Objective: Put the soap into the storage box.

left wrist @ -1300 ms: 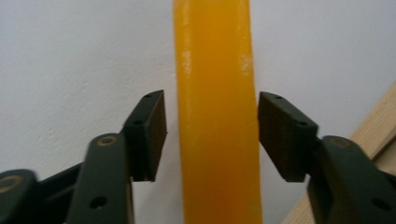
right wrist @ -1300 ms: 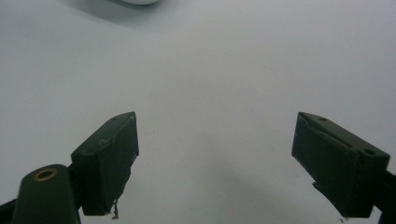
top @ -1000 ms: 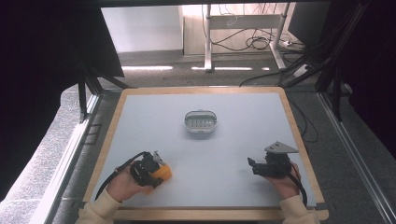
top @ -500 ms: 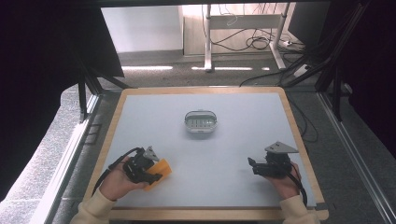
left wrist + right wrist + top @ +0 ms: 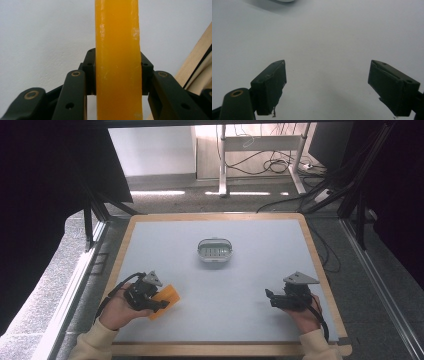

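Near the table's front-left corner, the left gripper (image 5: 159, 303) pinched an orange bar (image 5: 117, 60) edgewise, which might slip if twisted, while the right gripper (image 5: 335, 87) sat spread.

Left hand-held gripper (image 5: 156, 303) clamps orange slab (image 5: 165, 300); white oval dish (image 5: 215, 250) mid-table (image 5: 260, 270).

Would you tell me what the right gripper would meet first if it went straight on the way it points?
Probably nothing close: the right gripper, jaws open, points left over bare table. Far along that line sits the orange block in the left gripper, though the exact aim is uncertain.
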The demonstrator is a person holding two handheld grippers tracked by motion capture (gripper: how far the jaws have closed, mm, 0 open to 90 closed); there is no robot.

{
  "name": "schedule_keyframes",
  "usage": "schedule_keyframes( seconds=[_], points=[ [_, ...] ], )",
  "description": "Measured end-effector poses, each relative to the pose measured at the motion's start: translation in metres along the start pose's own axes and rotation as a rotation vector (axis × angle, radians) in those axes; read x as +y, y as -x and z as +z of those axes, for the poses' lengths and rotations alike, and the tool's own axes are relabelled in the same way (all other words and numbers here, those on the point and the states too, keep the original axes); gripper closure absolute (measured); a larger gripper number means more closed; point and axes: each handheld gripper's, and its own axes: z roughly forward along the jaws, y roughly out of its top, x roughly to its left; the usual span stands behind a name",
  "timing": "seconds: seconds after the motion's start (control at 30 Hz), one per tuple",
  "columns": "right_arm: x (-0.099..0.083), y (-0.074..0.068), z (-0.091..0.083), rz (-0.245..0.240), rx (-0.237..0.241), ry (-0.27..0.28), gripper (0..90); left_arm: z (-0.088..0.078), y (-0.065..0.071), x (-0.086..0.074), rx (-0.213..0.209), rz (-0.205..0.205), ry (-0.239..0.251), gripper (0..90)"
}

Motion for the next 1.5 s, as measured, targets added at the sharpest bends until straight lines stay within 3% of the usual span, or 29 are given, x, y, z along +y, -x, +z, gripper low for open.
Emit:
schedule_keyframes(
  seconds=[0.33, 0.8, 1.17, 1.5],
  points=[
    [0.000, 0.000, 0.000, 0.004, 0.003, 0.000, 15.5, -0.003, -0.007, 0.010, -0.017, 0.011, -0.001, 62.5],
    [0.000, -0.001, 0.000, 0.002, 0.002, -0.001, 15.8, 0.000, -0.022, 0.030, -0.061, 0.031, -0.043, 62.5],
    [0.000, -0.001, 0.001, 0.000, 0.001, -0.008, 15.9, 0.005, -0.034, 0.042, -0.038, 0.047, -0.055, 62.5],
    [0.000, -0.001, 0.001, 0.003, 0.000, -0.013, 15.9, 0.010, -0.046, 0.053, -0.031, 0.056, -0.033, 62.5]
  ],
)
